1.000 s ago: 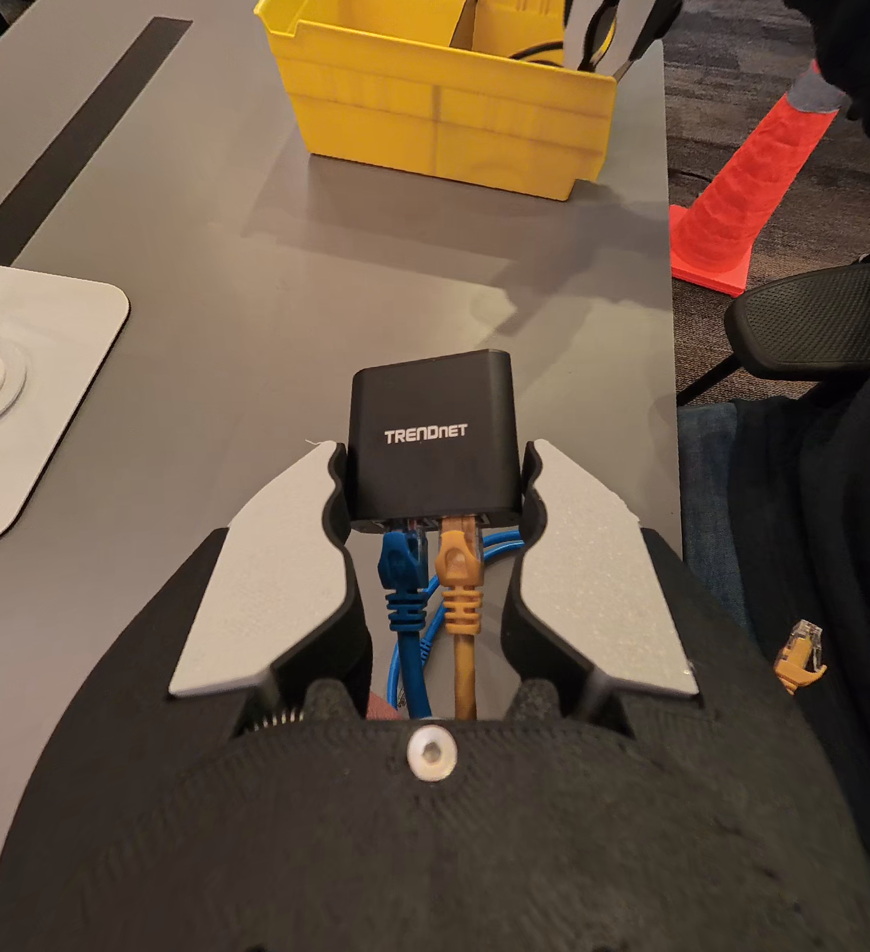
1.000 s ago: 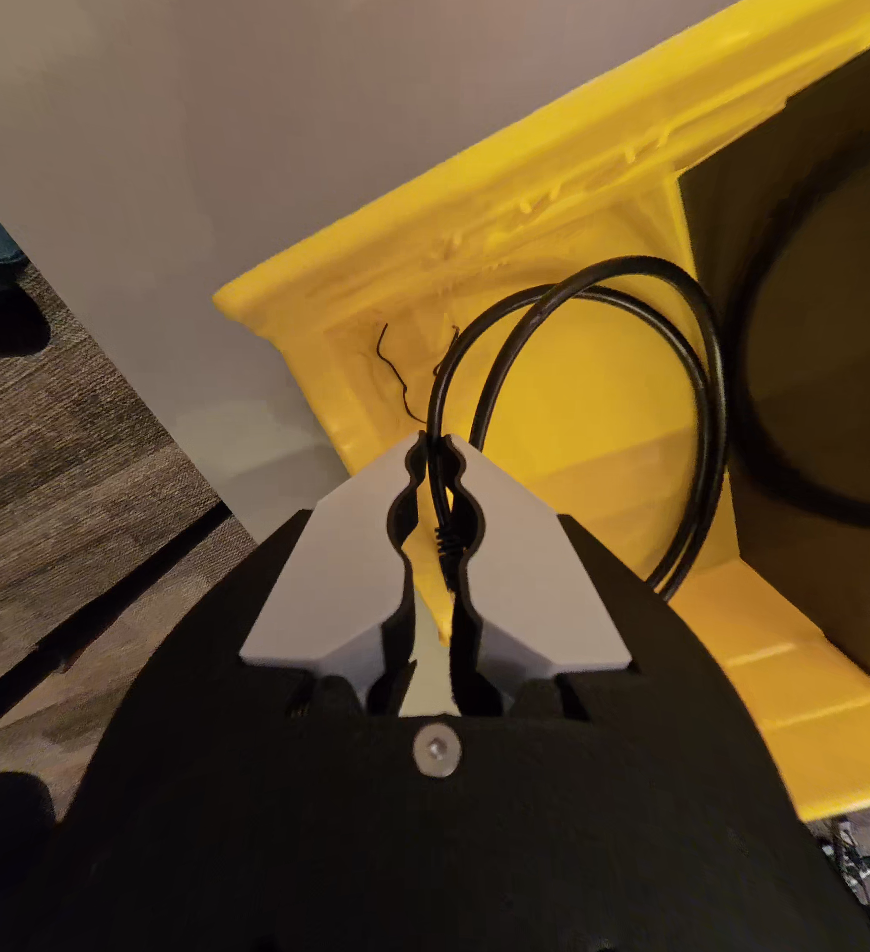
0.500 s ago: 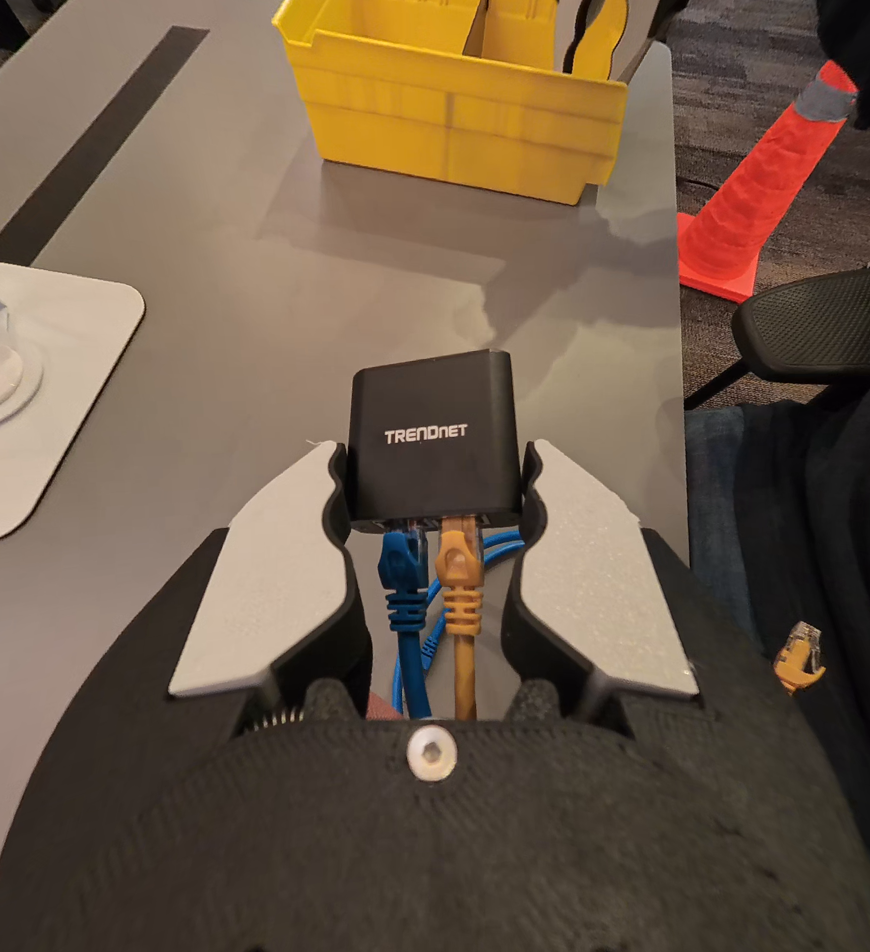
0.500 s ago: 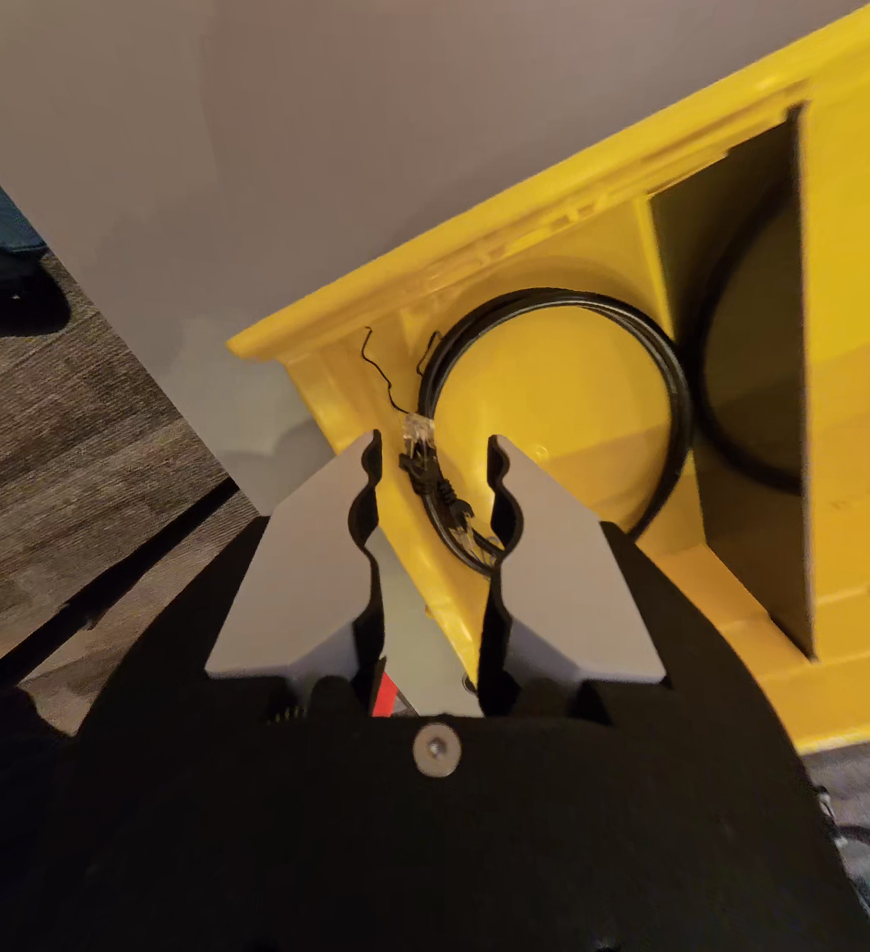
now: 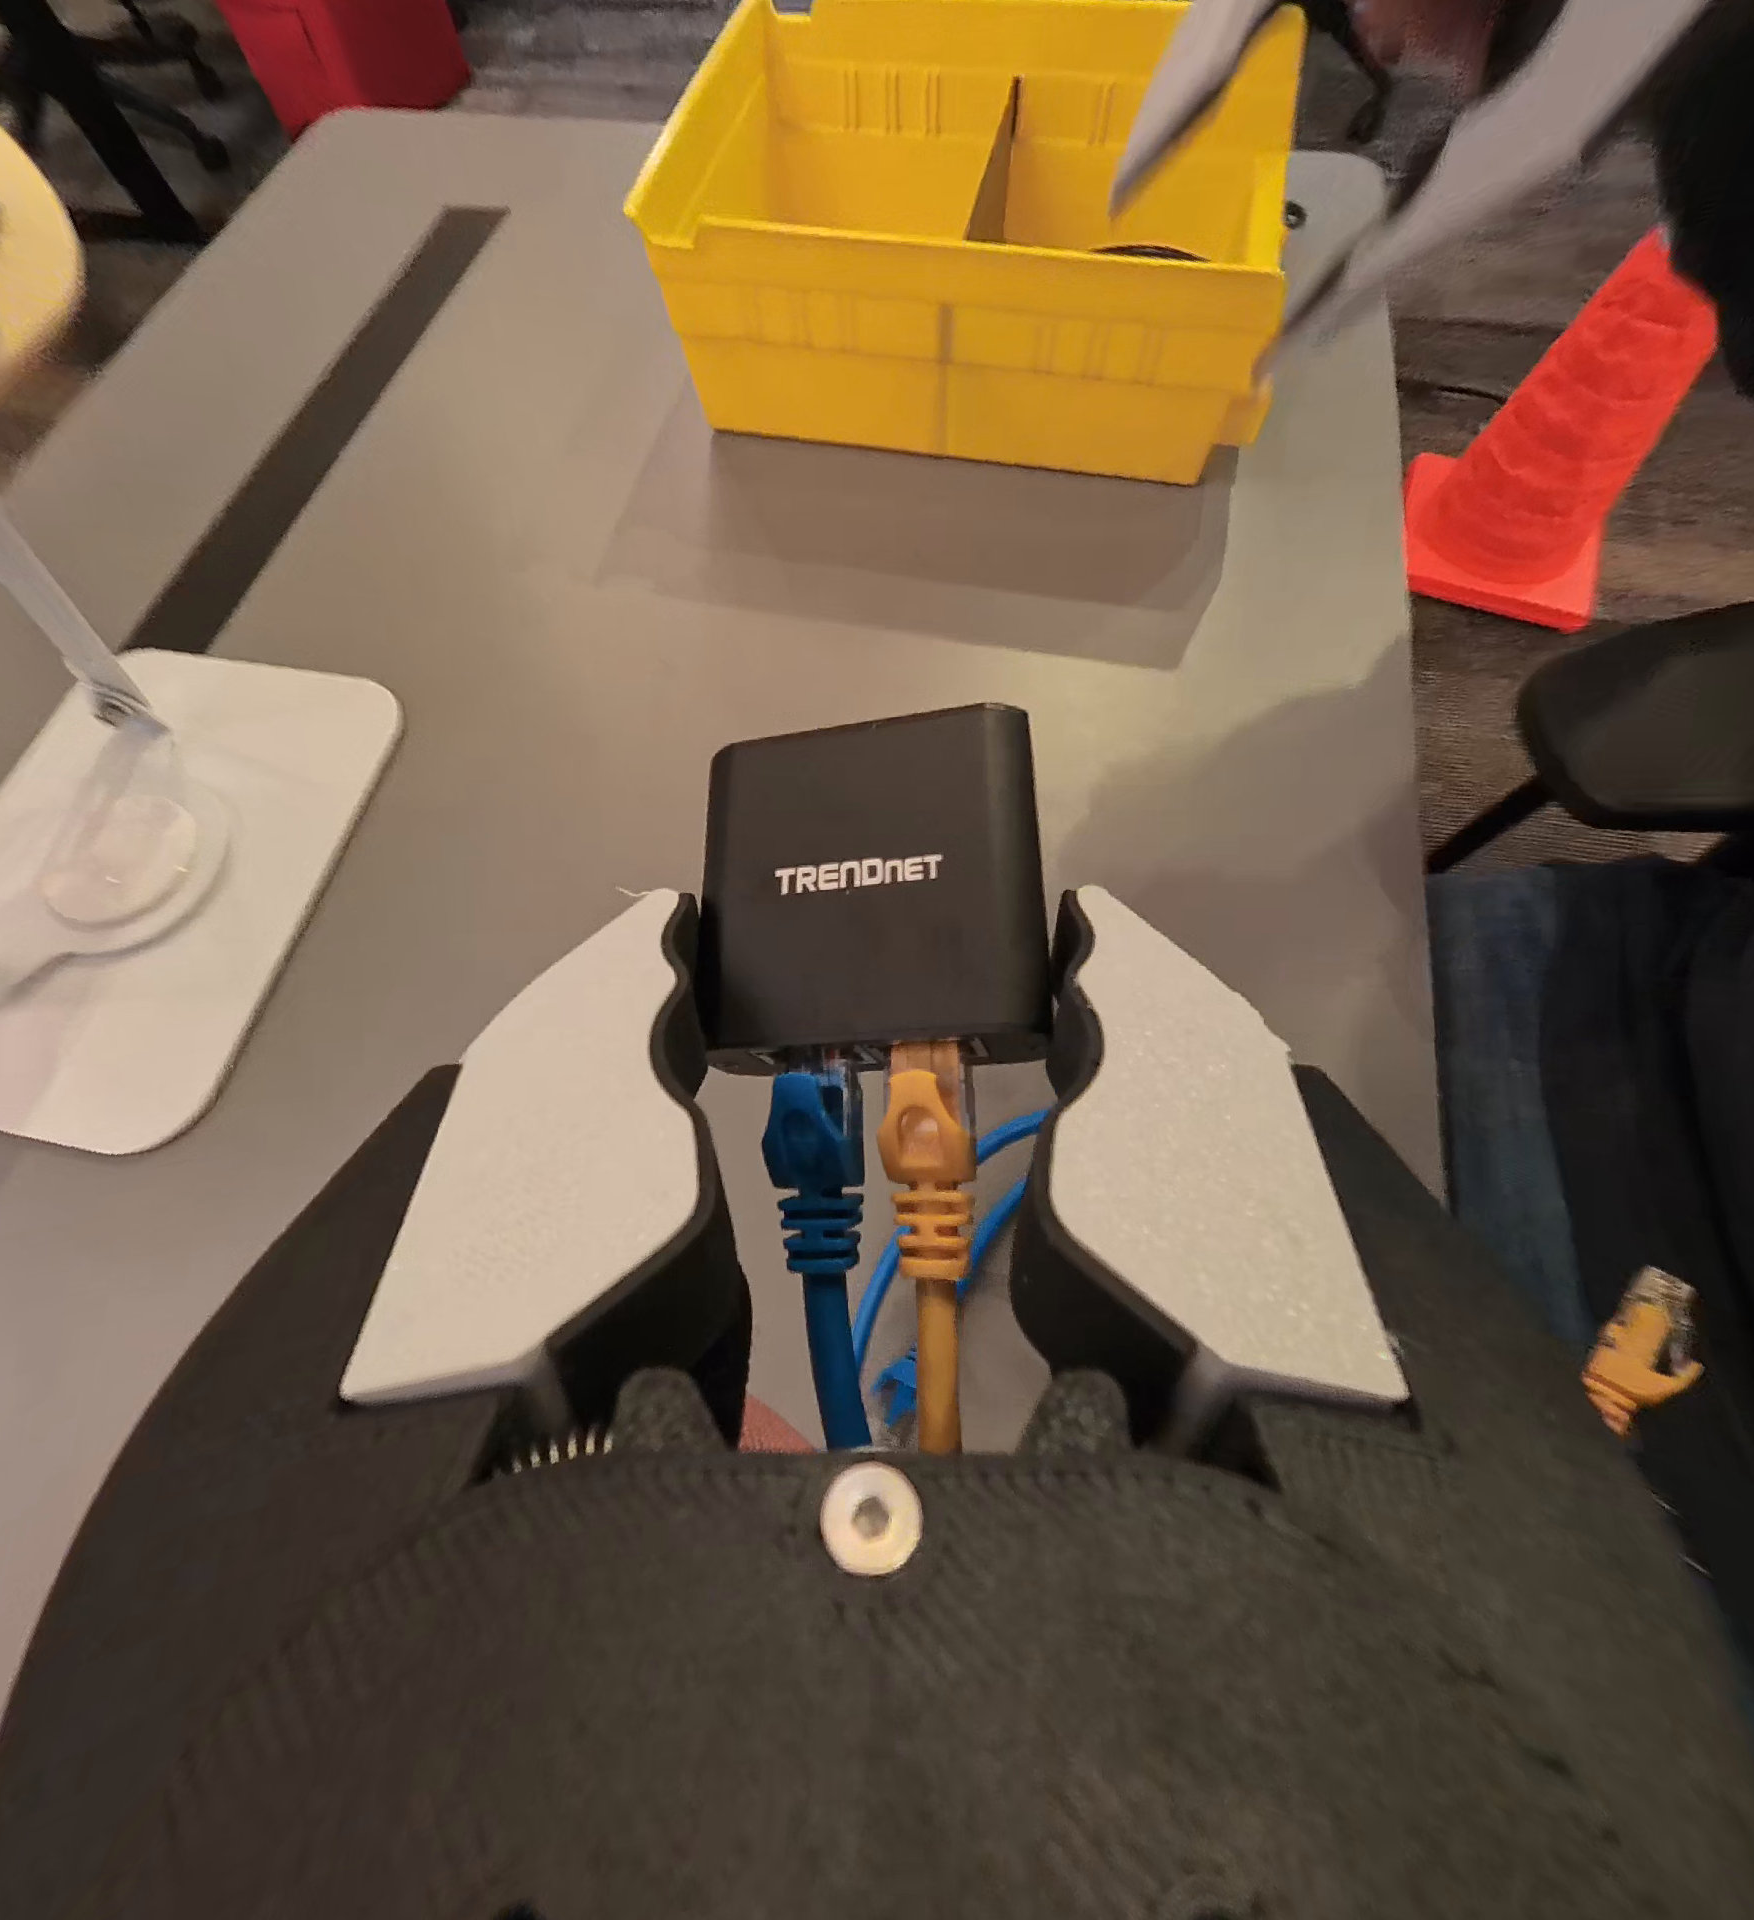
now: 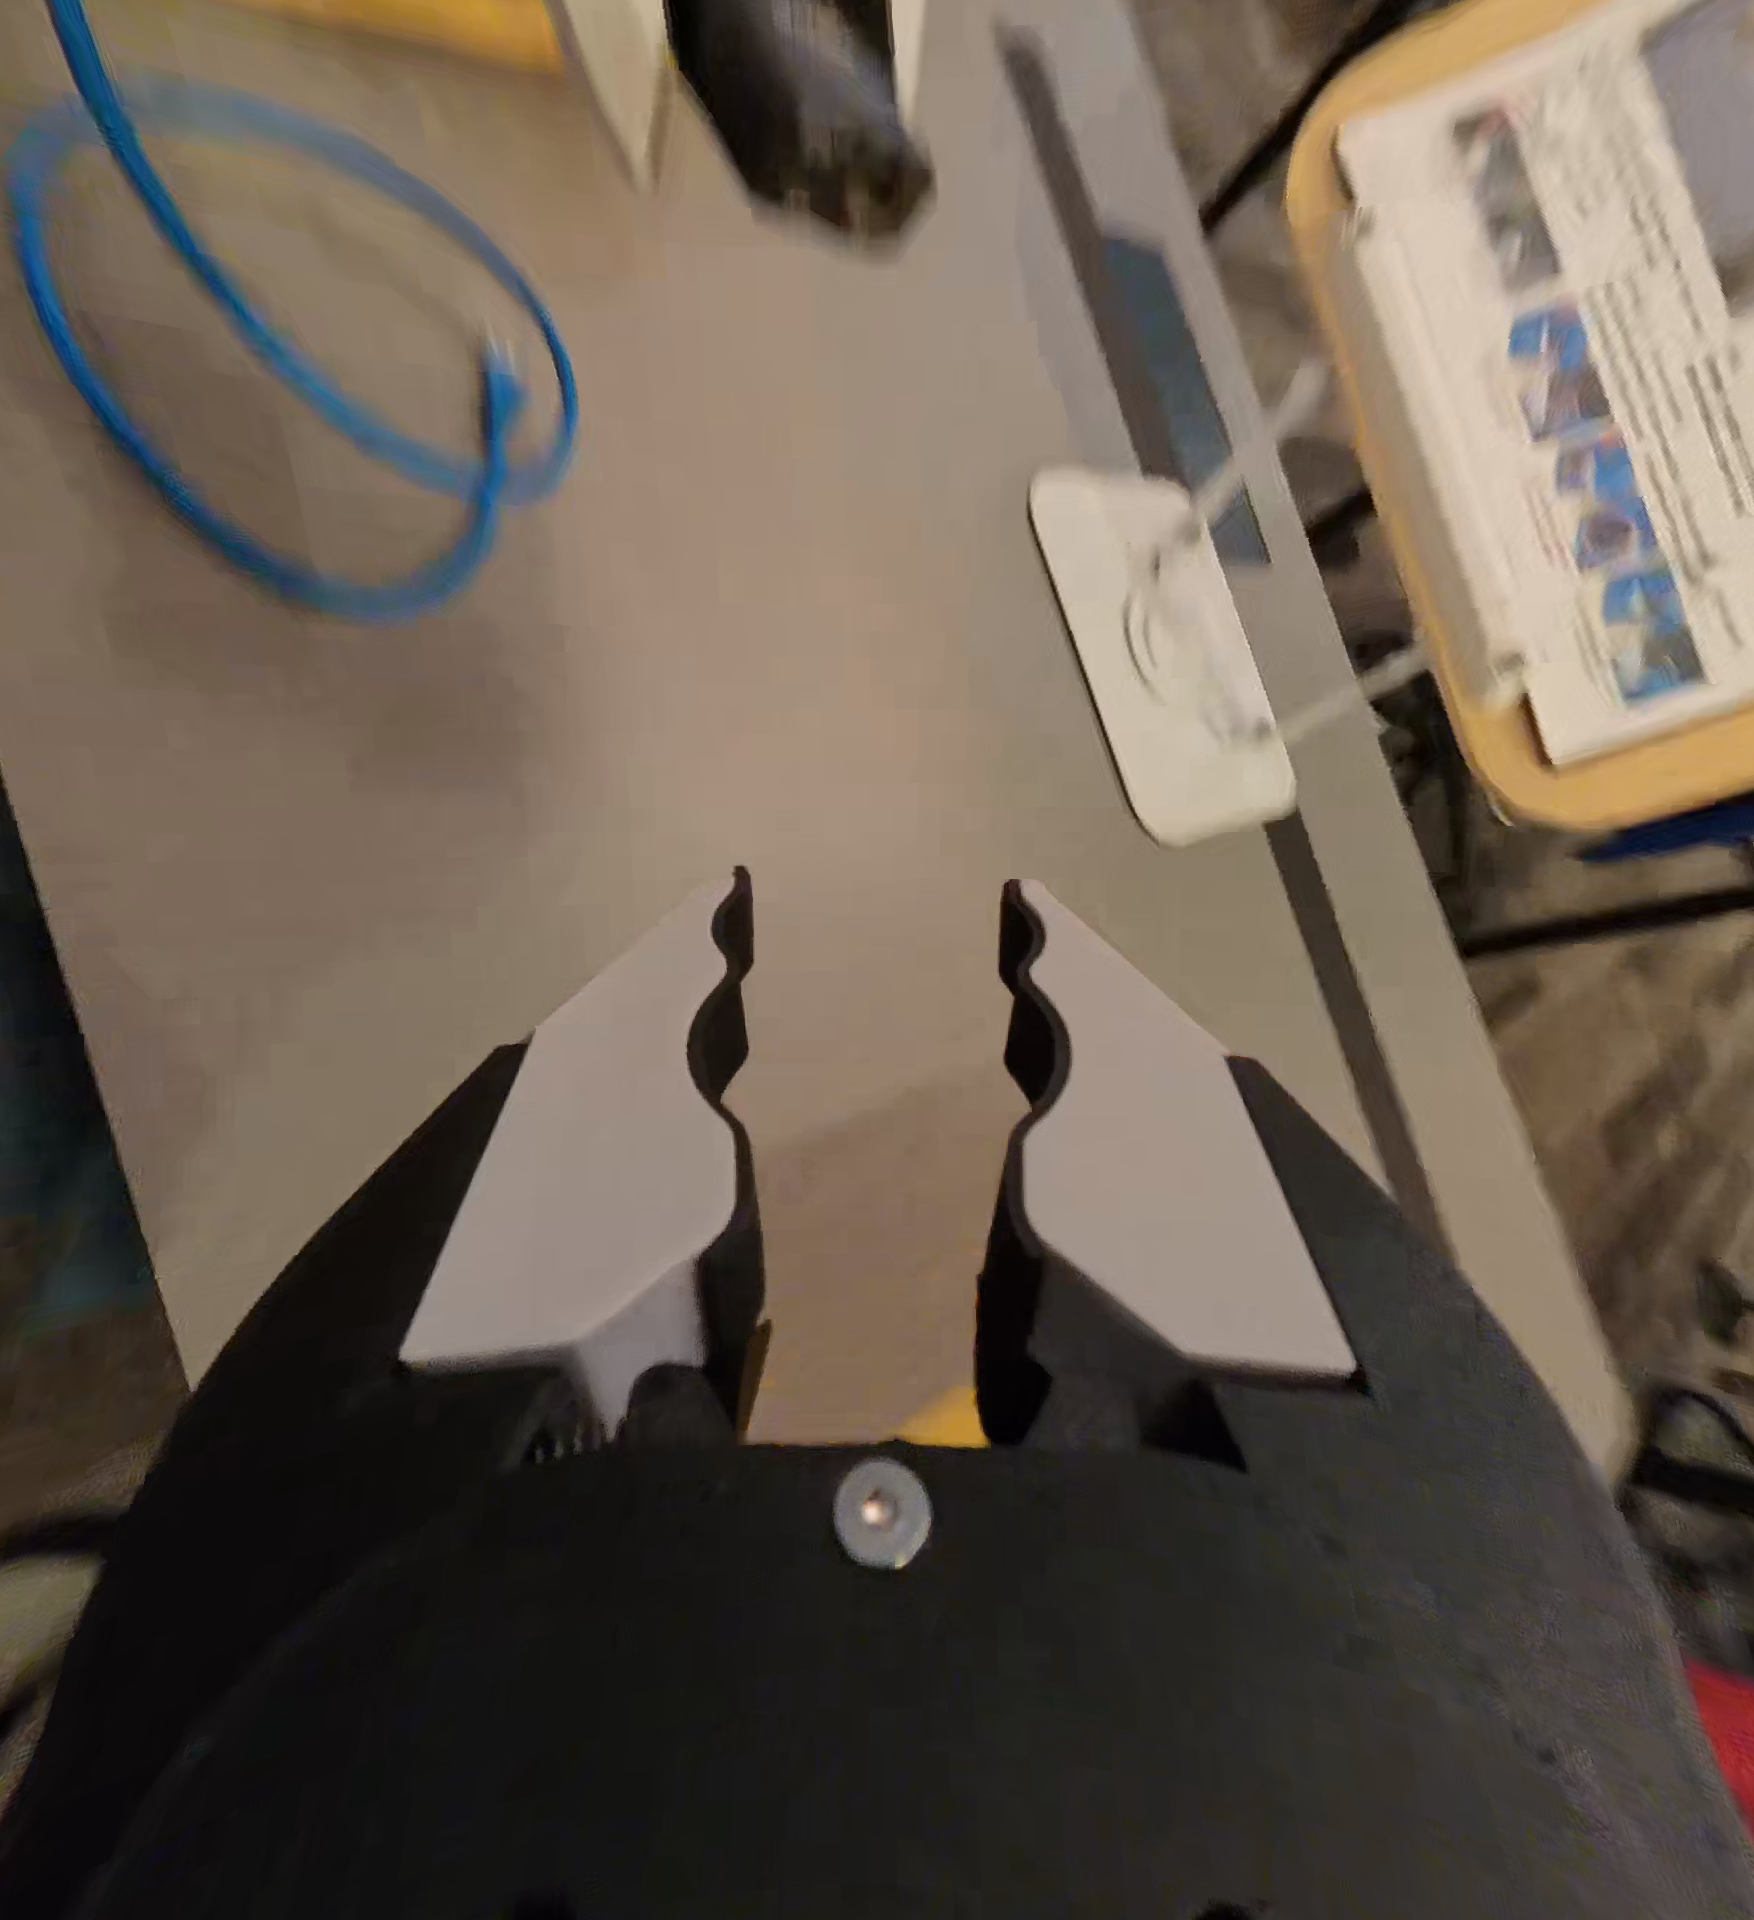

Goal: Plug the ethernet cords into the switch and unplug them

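My left gripper (image 5: pixel 878 914) is shut on the black switch (image 5: pixel 868 831) and holds it by its two sides over the grey table (image 5: pixel 540 644). A blue cord's plug (image 5: pixel 811 1132) and an orange cord's plug (image 5: pixel 925 1132) sit in the switch's near ports. The blue cord loops on the table (image 6: pixel 281 364). The orange cord's other plug (image 5: pixel 1642 1340) hangs at the right. My right gripper (image 6: pixel 873 894) is open and empty above the table; it shows blurred over the yellow bin (image 5: pixel 1268 156). The switch shows at the top of the right wrist view (image 6: pixel 811 114).
The yellow bin (image 5: pixel 956 312) stands at the table's far end with a black cord (image 5: pixel 1143 249) inside. A white stand base (image 5: pixel 146 894) sits at the left. An orange cone (image 5: pixel 1538 436) and a black chair (image 5: pixel 1683 717) are off the right edge. A wooden tray with papers (image 6: pixel 1579 416) is beside the table.
My right gripper opened, let go of the black cord in the yellow bin, and swung away from the bin over the table. My left gripper kept hold of the switch.
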A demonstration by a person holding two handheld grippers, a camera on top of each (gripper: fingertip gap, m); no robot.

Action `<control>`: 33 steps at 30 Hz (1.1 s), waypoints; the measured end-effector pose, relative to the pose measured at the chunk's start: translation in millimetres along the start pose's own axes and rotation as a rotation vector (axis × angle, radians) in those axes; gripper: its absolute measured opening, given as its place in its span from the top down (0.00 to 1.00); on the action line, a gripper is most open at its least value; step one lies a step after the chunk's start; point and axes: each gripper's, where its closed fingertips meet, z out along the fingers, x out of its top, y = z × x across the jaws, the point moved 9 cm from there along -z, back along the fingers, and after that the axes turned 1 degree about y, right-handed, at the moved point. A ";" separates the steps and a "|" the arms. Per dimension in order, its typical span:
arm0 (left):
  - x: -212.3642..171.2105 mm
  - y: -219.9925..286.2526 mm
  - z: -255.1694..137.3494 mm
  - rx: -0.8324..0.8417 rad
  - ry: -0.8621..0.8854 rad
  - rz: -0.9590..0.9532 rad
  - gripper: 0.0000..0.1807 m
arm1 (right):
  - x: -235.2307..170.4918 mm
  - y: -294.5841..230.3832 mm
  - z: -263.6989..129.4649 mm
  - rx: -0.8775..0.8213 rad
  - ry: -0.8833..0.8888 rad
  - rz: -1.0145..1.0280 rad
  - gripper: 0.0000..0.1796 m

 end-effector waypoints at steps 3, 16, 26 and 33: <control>5.2 2.3 3.2 0.078 -0.031 0.085 0.64 | 28.1 -2.4 42.5 0.114 0.194 0.231 0.71; 12.9 13.7 24.3 0.279 -0.021 0.305 0.64 | 40.4 13.9 136.7 0.800 0.617 0.990 0.76; 11.8 10.9 -1.4 0.138 -0.058 0.239 0.67 | 38.1 20.1 143.3 0.763 0.349 0.606 0.87; 30.8 5.6 0.1 -0.009 -0.177 0.243 0.74 | 74.2 22.0 130.1 0.826 0.113 0.157 0.87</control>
